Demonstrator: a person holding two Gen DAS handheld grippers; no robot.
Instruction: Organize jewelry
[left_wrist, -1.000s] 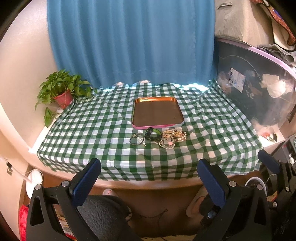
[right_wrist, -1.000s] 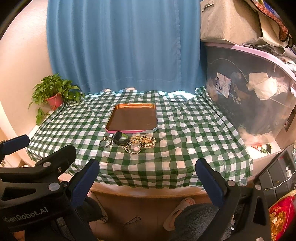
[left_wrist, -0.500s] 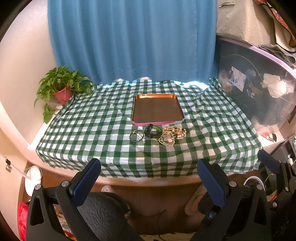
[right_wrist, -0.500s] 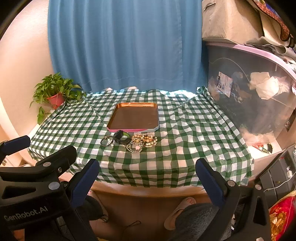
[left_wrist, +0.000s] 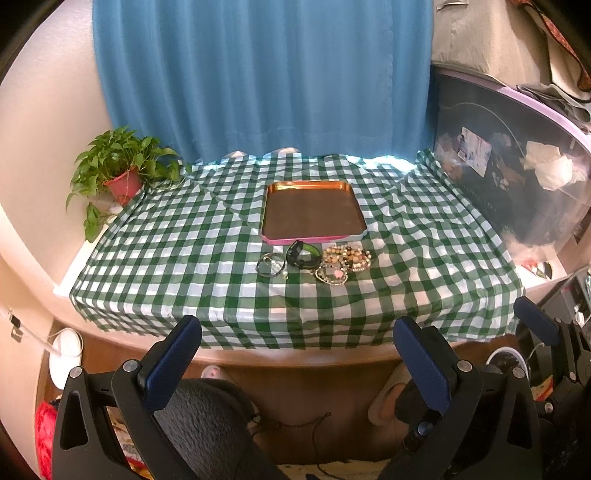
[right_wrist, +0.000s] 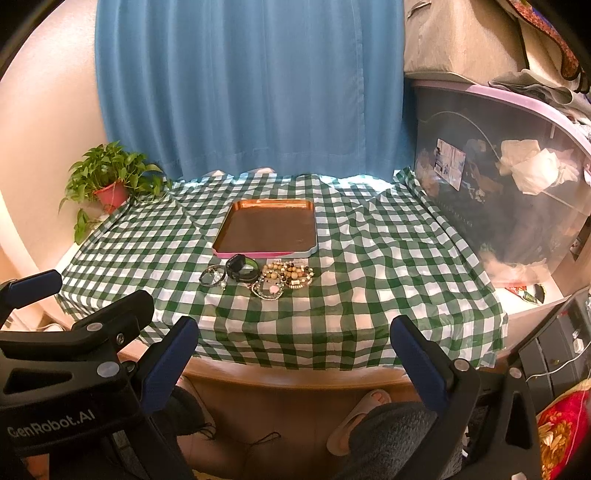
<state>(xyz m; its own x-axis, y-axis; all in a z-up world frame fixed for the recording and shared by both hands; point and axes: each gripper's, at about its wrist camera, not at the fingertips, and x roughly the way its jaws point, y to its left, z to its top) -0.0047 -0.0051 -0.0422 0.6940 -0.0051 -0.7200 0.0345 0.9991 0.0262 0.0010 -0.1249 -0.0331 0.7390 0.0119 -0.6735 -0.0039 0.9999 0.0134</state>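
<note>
An empty copper tray (left_wrist: 312, 187) (right_wrist: 271, 204) with a pink front rim lies mid-table on the green checked cloth. In front of it lies a row of jewelry: a thin dark bangle with pearls (left_wrist: 271, 265) (right_wrist: 213, 276), a black and green watch (left_wrist: 303, 254) (right_wrist: 242, 268), beaded bracelets (left_wrist: 347, 255) (right_wrist: 290, 274) and a bracelet with a pink charm (left_wrist: 332, 275) (right_wrist: 268, 288). My left gripper (left_wrist: 297, 341) is open and empty, held below the table's near edge. My right gripper (right_wrist: 293, 341) is open and empty, beside it.
A potted plant (left_wrist: 120, 168) (right_wrist: 109, 181) stands at the table's far left corner. A blue curtain (left_wrist: 258, 74) hangs behind. A clear storage bin (right_wrist: 509, 184) with clothes borders the right side. The table's wooden front edge (left_wrist: 295, 363) faces me.
Both views have shifted slightly: the table and jewelry sit a bit higher and farther in the frames. Nothing on the table has moved. Both grippers stay open.
</note>
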